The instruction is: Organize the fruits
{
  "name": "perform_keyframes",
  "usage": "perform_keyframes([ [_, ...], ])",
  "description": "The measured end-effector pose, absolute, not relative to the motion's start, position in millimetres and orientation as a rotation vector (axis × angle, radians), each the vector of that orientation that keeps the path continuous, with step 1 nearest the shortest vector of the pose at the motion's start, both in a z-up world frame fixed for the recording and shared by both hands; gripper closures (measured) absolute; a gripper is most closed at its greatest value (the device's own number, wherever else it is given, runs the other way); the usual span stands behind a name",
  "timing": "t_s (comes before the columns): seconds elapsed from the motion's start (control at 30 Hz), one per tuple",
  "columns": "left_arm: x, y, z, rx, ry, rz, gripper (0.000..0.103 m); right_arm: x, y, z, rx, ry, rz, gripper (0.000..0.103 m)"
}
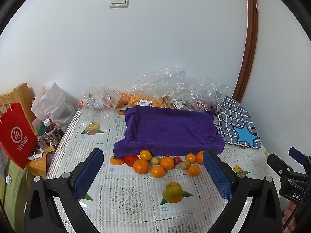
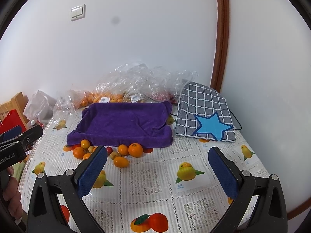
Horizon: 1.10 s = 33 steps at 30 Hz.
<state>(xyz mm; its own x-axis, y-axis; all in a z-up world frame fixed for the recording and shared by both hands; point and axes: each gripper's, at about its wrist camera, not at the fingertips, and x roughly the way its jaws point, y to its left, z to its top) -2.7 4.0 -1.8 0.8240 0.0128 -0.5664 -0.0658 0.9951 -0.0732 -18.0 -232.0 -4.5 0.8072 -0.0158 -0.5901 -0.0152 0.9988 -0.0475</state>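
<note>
Nearest to the cameras, the left gripper (image 1: 153, 172) and the right gripper (image 2: 157, 172) both hang over the table (image 1: 136, 203) with fingers spread wide and nothing between them. Beyond them, the oranges (image 1: 167, 163) and some small fruits lie loose against the near edge of the purple towel (image 1: 169, 130). Farther back are plastic bags (image 1: 175, 85). Only the left view shows the red paper bag (image 1: 16, 136) and bottles; the right view shows the checked cloth (image 2: 204, 110) more fully.
</note>
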Motion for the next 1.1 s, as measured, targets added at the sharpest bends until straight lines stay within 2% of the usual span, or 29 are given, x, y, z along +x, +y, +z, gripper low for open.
perform_keyframes([
  [0.47,6.2,2.5,-10.4,-0.096,0.607,0.048,0.001,-13.5,-223.3,-12.3,-0.069,0.644,0.02,0.001],
  [0.93,32.7,45.2,-64.4,-0.13,0.66,0.097,0.001,23.8,-209.4,-60.2,-0.107,0.729,0.031,0.001],
  [1.03,37.8,59.2,-77.7,-0.157,0.683,0.091,0.009,30.2,-206.5,-73.0,-0.11,0.726,0.069,0.001],
  [1.1,42.1,68.0,-86.8,-0.171,0.694,0.099,0.01,36.6,-203.5,-83.5,-0.12,0.73,0.097,0.001],
])
